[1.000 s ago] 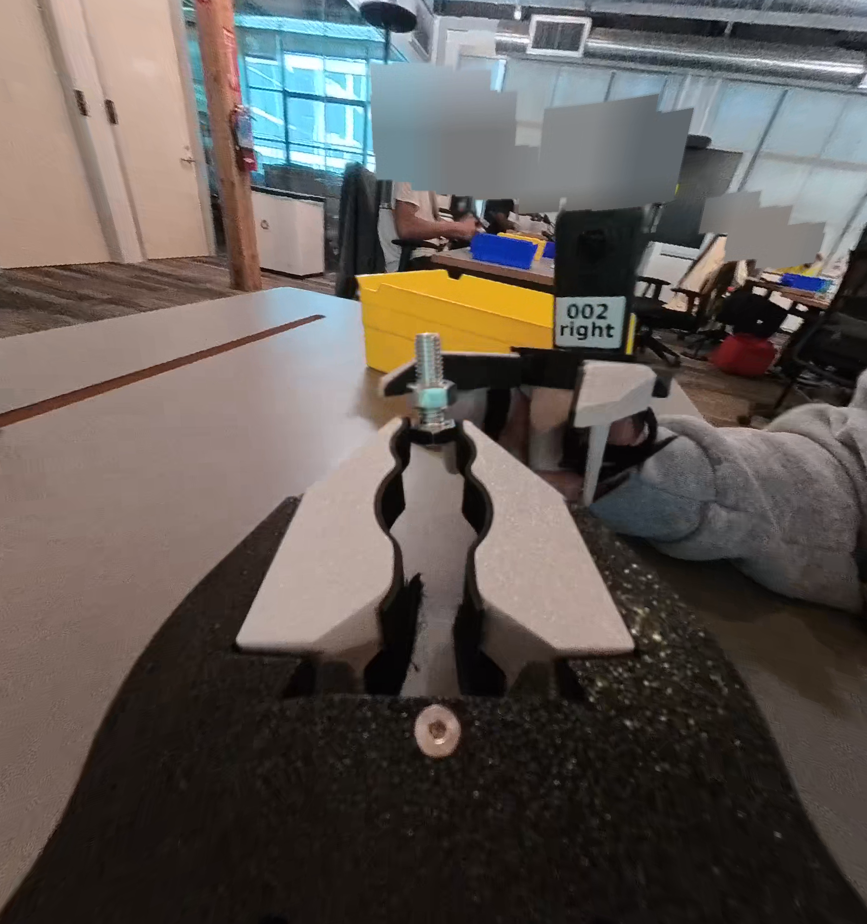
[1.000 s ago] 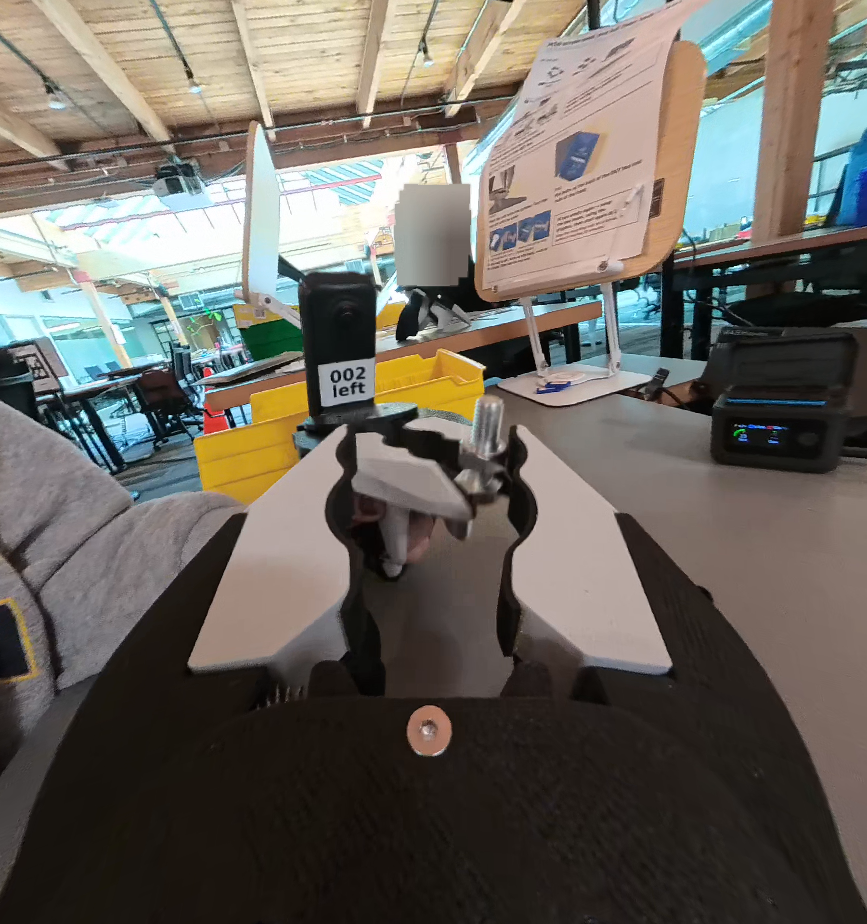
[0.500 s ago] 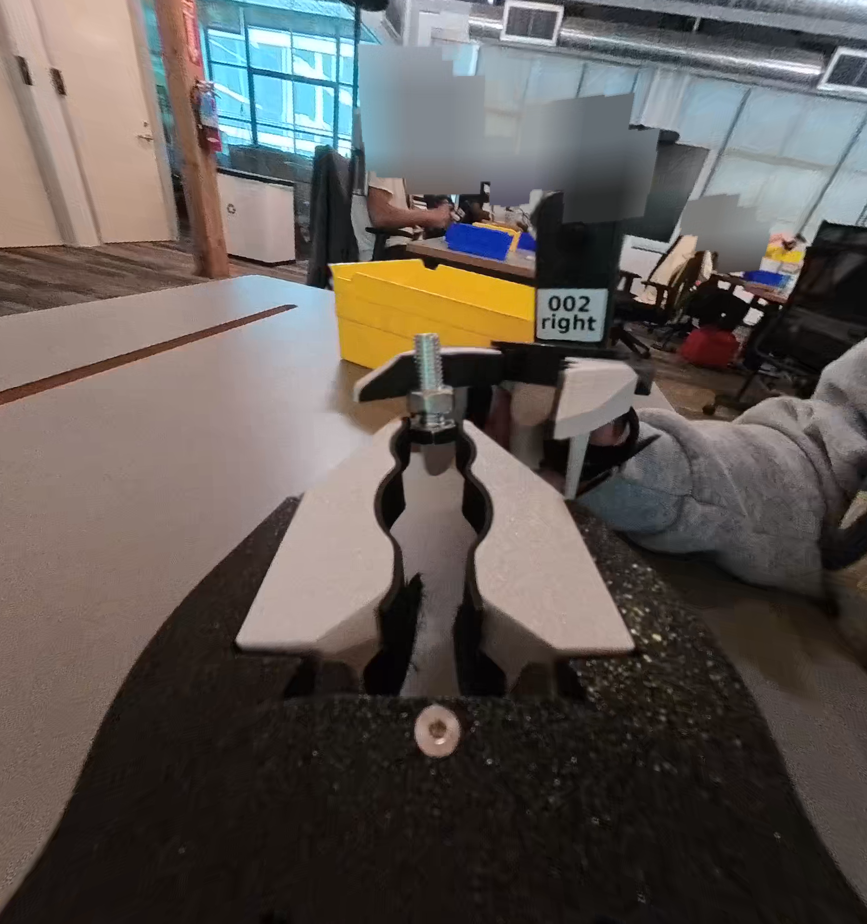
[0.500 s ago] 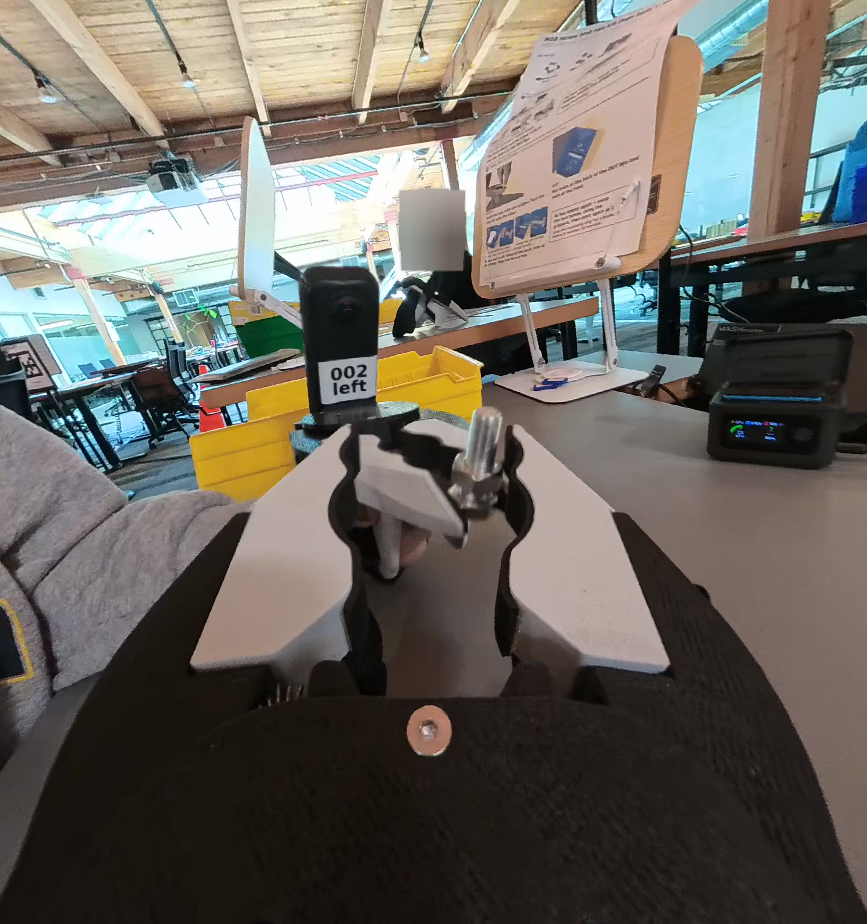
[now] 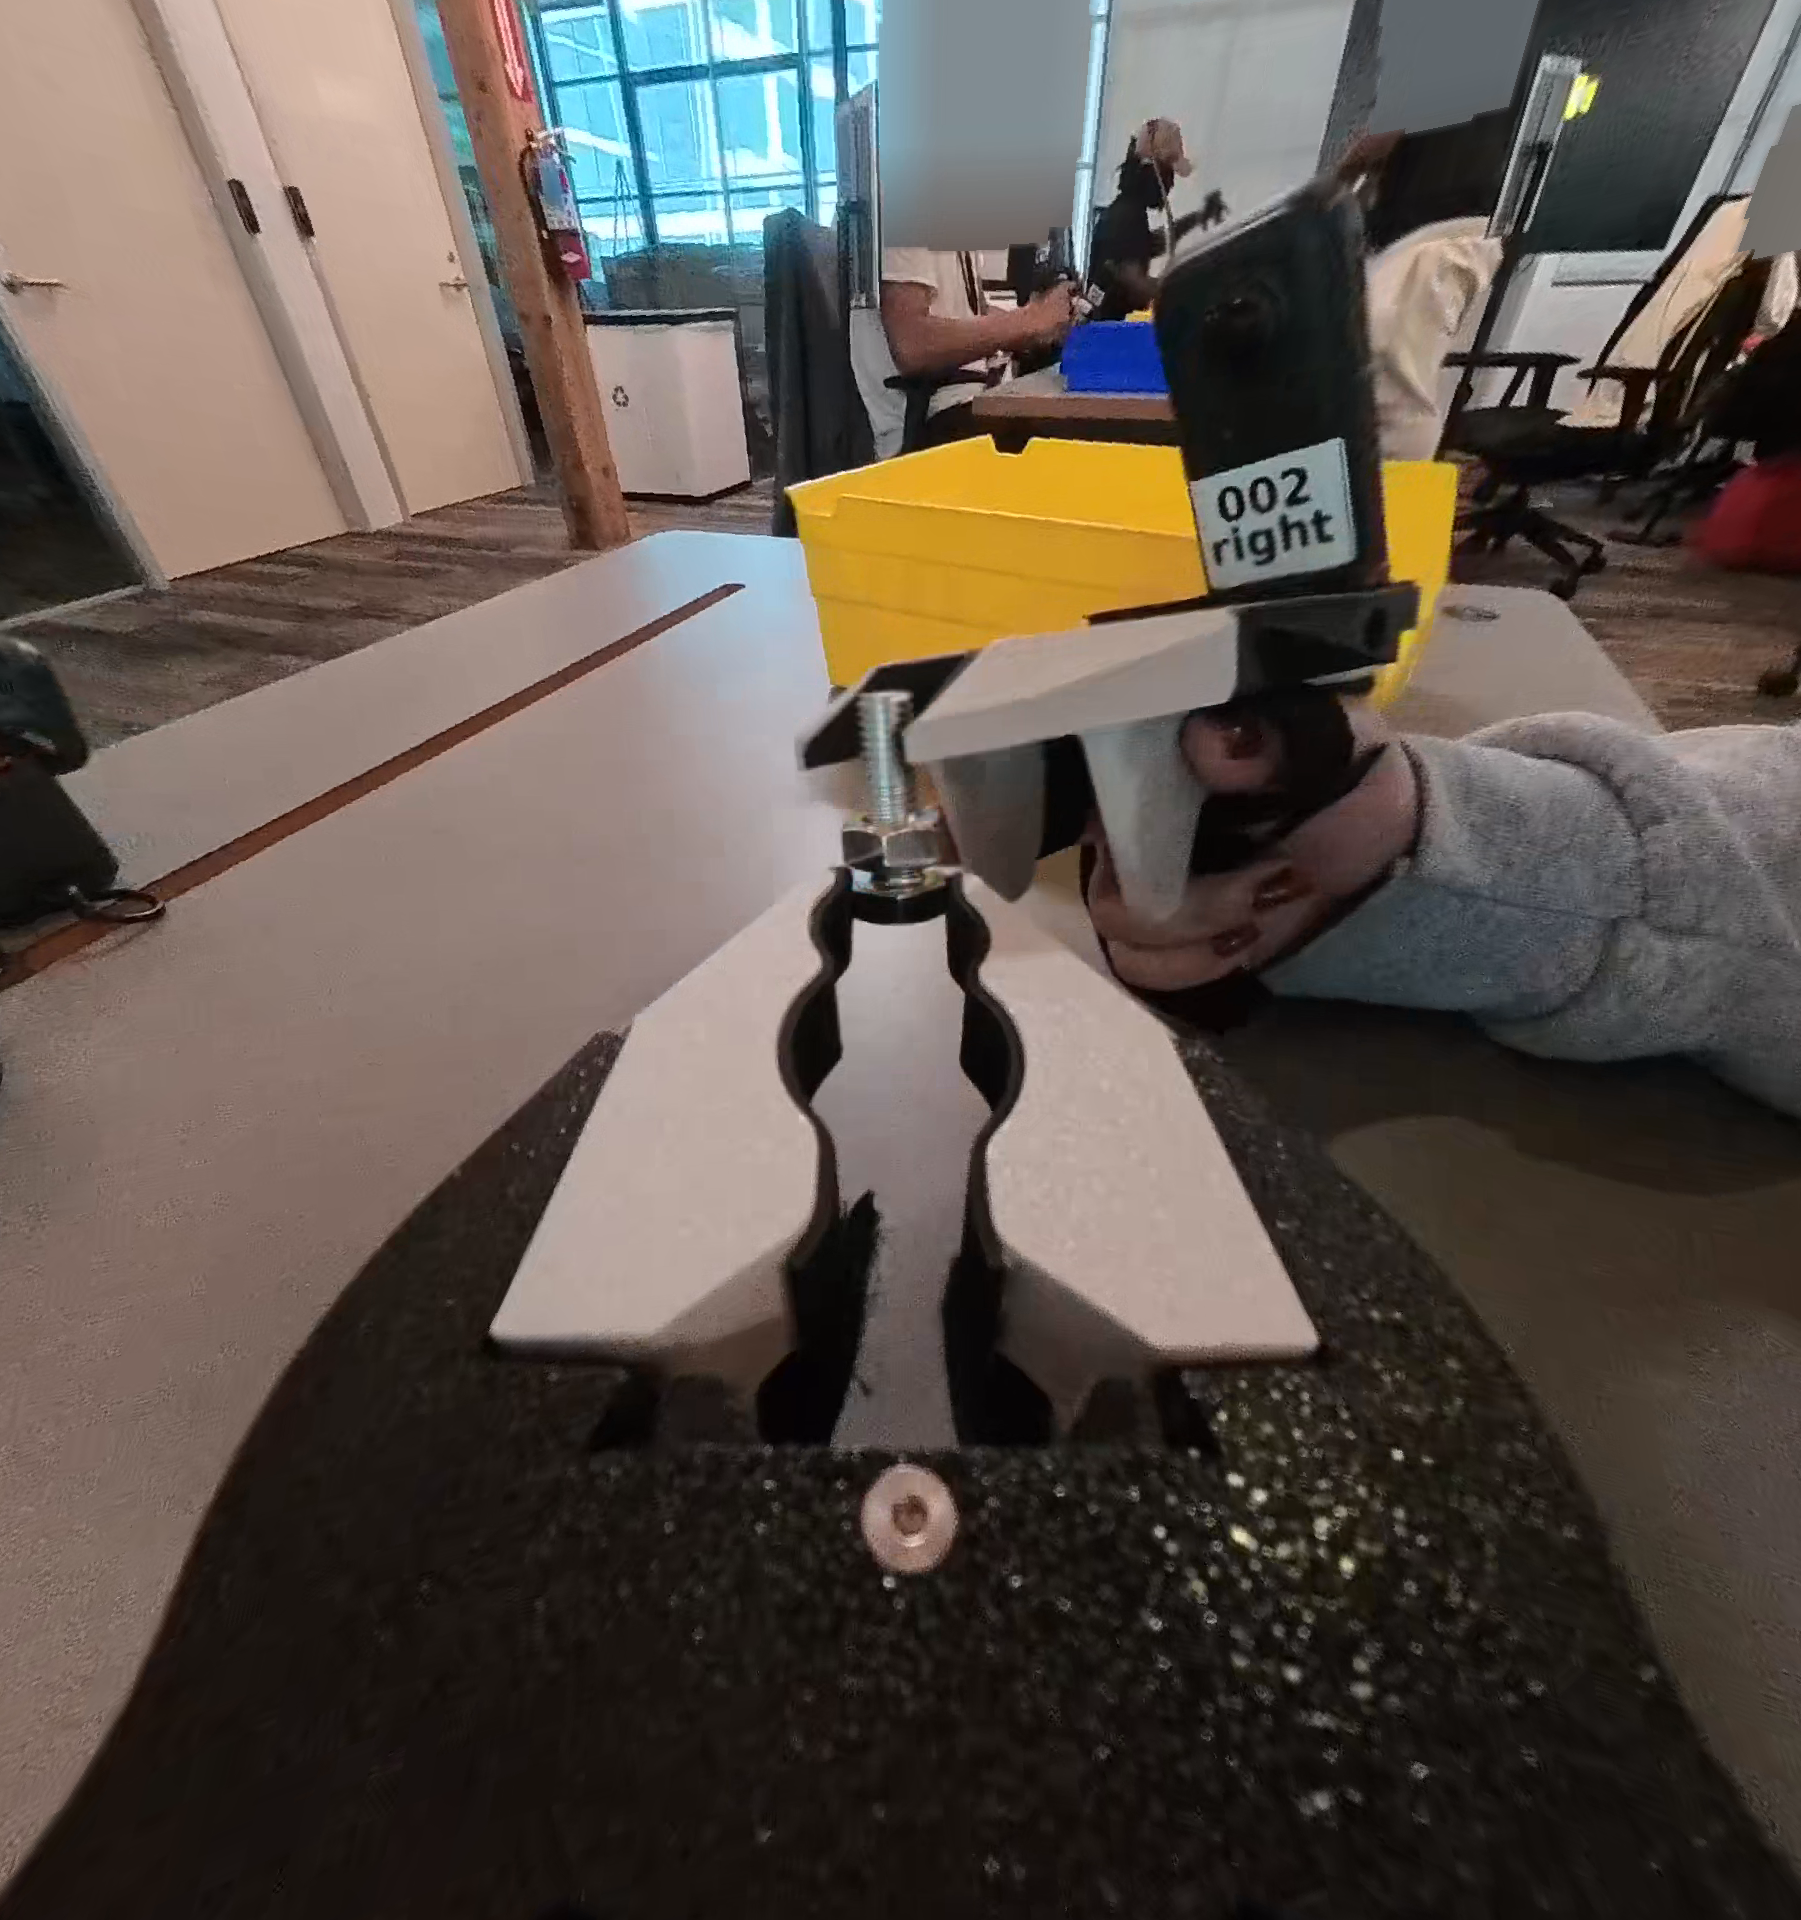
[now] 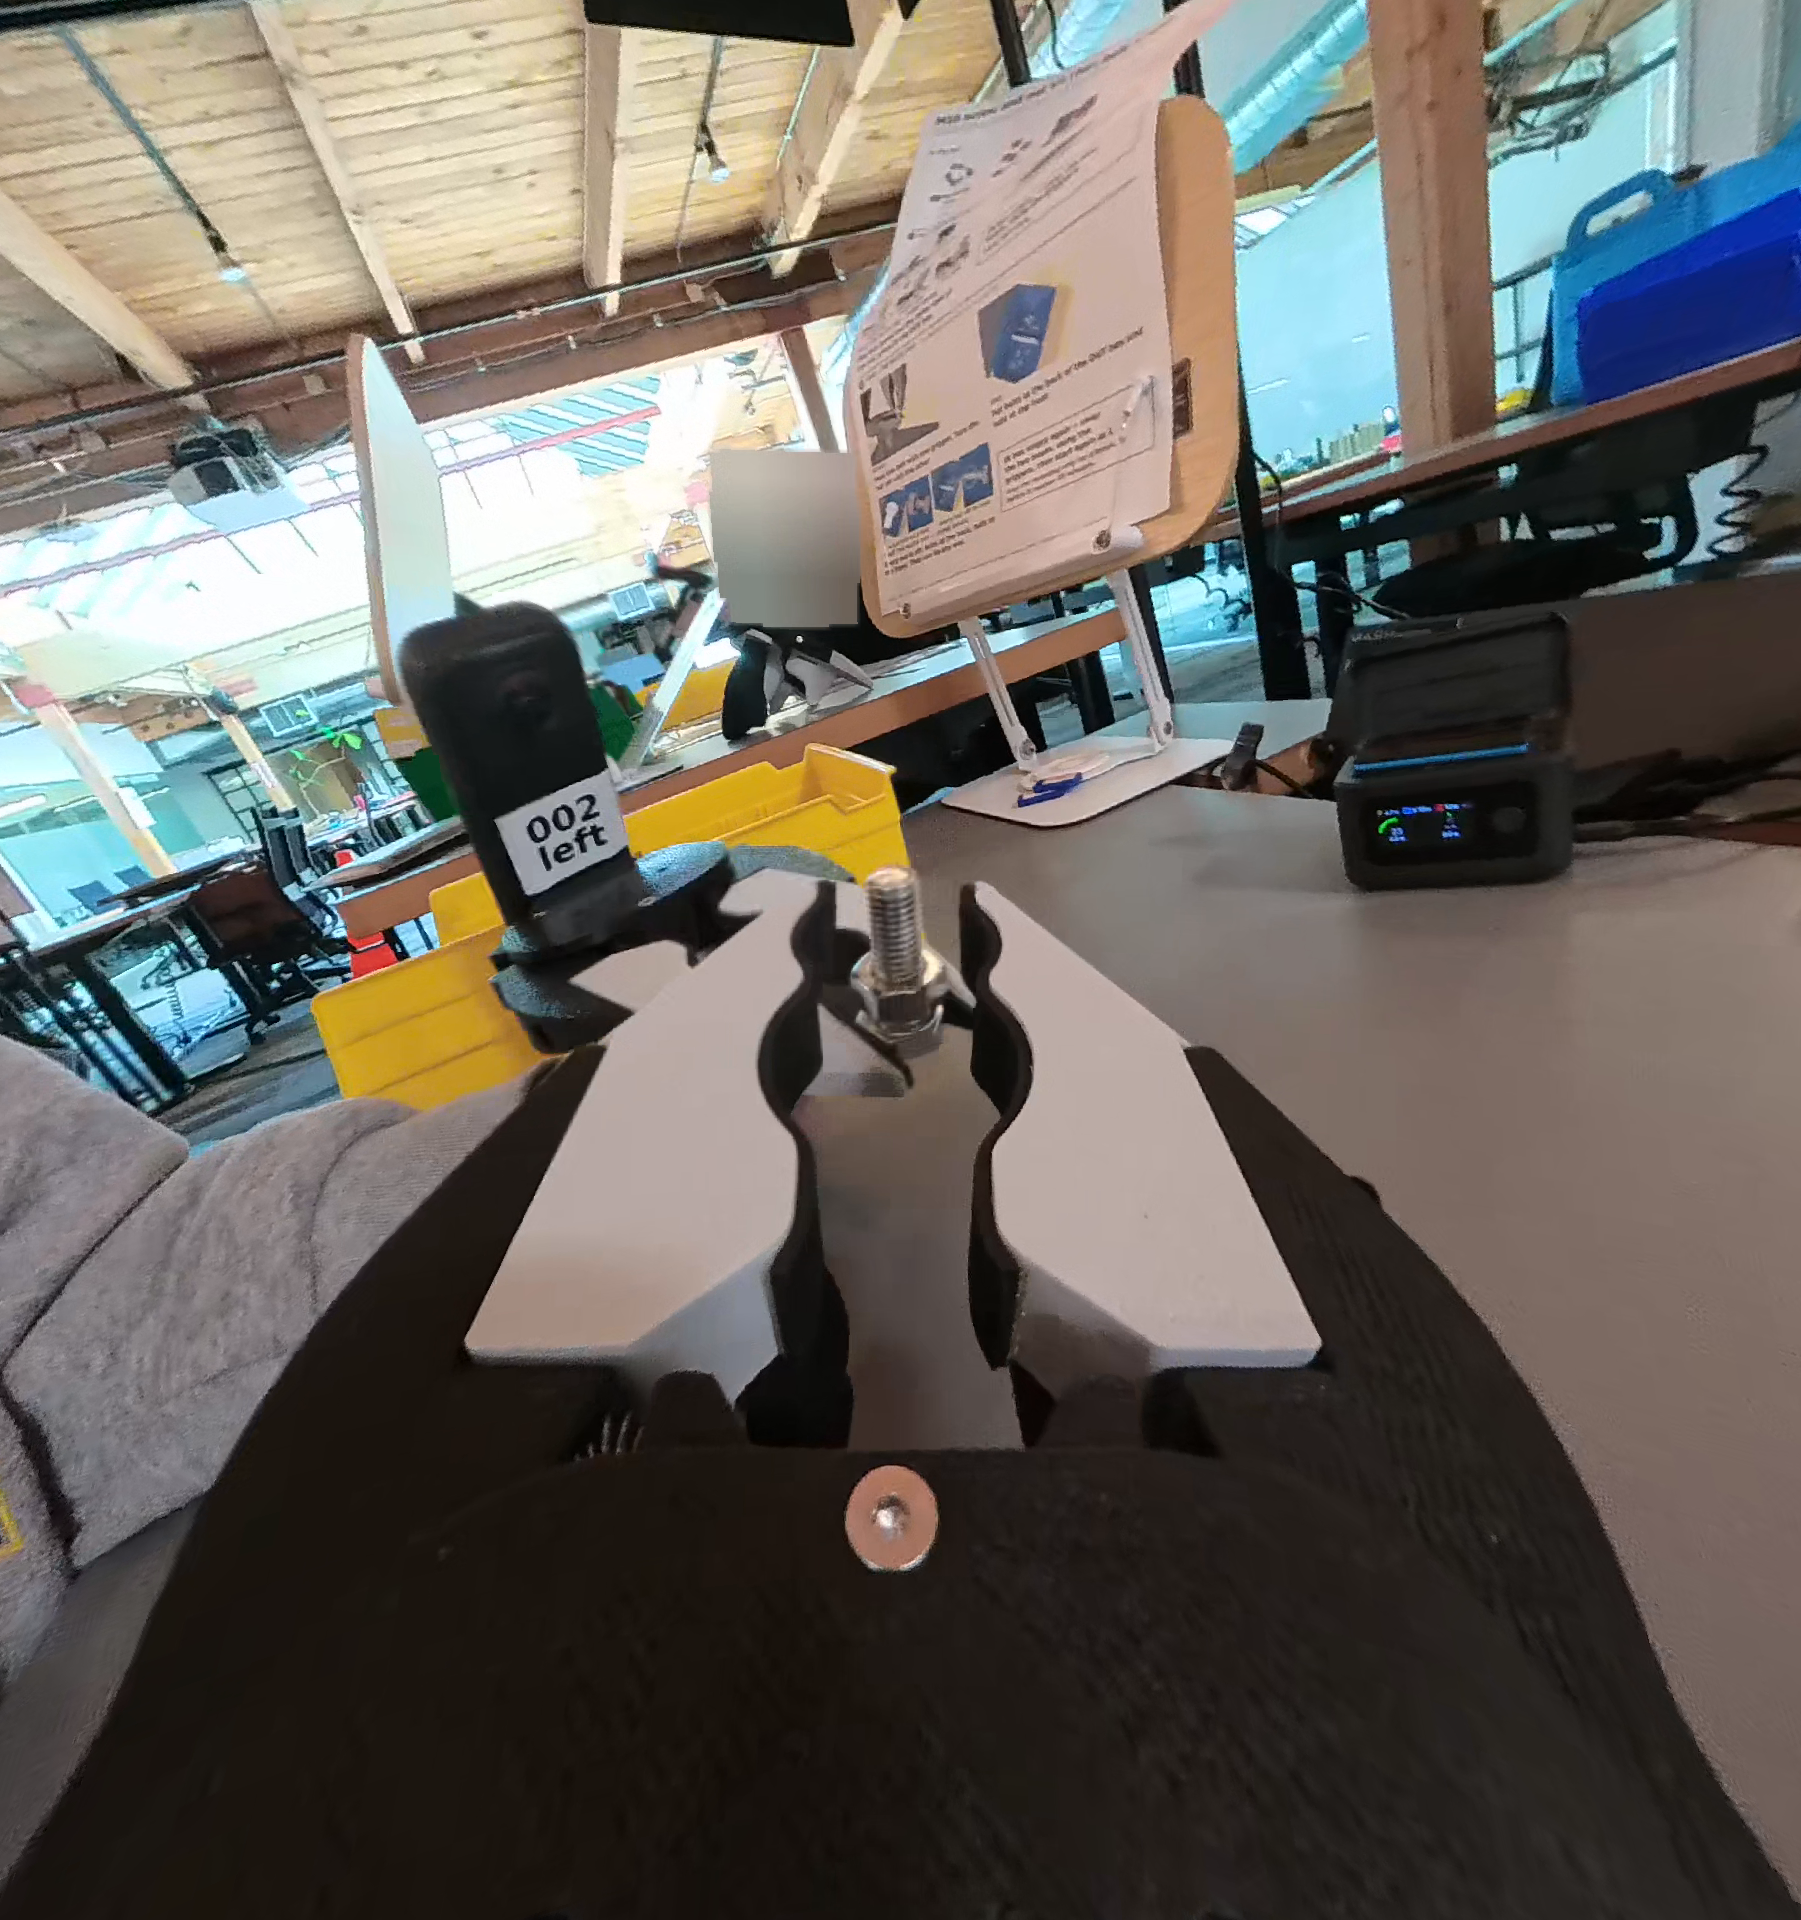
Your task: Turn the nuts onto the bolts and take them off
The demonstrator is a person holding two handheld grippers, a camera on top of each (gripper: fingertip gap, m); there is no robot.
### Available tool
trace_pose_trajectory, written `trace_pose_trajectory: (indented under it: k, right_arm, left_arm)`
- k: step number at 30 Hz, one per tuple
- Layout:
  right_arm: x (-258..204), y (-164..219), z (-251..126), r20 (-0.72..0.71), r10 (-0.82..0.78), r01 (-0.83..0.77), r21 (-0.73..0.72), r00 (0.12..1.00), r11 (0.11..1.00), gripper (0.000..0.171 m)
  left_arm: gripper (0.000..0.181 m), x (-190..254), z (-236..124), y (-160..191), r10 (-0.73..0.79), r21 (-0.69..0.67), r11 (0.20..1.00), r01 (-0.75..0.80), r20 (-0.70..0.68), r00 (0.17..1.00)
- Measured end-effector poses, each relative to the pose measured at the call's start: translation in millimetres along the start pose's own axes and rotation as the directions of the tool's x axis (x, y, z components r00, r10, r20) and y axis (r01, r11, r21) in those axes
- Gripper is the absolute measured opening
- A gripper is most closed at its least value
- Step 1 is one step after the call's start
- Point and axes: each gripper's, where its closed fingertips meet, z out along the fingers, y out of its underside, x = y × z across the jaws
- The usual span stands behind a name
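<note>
The left gripper (image 5: 894,914) was clamped on the head of the bolt (image 5: 885,764), holding it upright above the grey surface (image 5: 356,935), probably so the thread stayed free. The nut (image 5: 890,844) sat low on that thread. The right gripper (image 6: 901,971) reached in, its fingers (image 6: 1072,1039) parted either side of the nut, seemingly to turn it. A yellow bin (image 5: 1000,551) stood beyond.

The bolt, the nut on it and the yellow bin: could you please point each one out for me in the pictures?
bolt (image 5: 884,756), left wrist view, on its threaded shank above the nut.
nut (image 6: 897,1000), right wrist view, on a side flat of the hexagon.
yellow bin (image 5: 989,551), left wrist view, on its front wall.
</note>
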Motion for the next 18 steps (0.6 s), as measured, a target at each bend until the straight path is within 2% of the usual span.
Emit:
trace_pose_trajectory:
  k: [3,7,9,11,14,18]
  right_arm:
    - [-2.6,2.8,0.1,0.019,-0.006,0.006,-0.02,1.0,1.0,0.008]
    - [-0.1,0.2,-0.6,0.034,0.087,-0.087,-0.01,0.996,0.996,0.008]
    - [9.7,-3.7,-3.8,0.024,0.207,-0.207,0.029,0.978,0.978,0.007]
    - [19.2,-8.6,-9.0,0.033,0.314,-0.315,0.074,0.949,0.946,0.008]
    - [24.2,-24.7,-17.4,0.061,0.399,-0.403,0.127,0.915,0.906,0.007]
    - [6.2,-65.5,-35.4,0.025,0.332,-0.332,0.128,0.943,0.935,0.008]
  left_arm:
    - [0.015,1.3,-0.4,-1.5,-0.002,0.009,1.0,0.002,-0.008,1.0]
    - [0.016,1.3,-1.3,-8.0,-0.024,0.073,0.997,0.025,-0.012,1.0]
    - [0.044,-4.7,-3.2,-13.1,-0.043,0.108,0.993,0.041,0.017,0.999]
    - [0.059,-14.1,-5.3,-13.7,-0.057,0.117,0.992,0.049,0.063,0.996]
    - [0.06,-29.5,-9.6,-11.6,-0.039,0.117,0.993,0.02,0.158,0.987]
    - [0.056,-34.2,-10.0,-10.7,-0.017,0.107,0.994,-0.004,0.198,0.98]
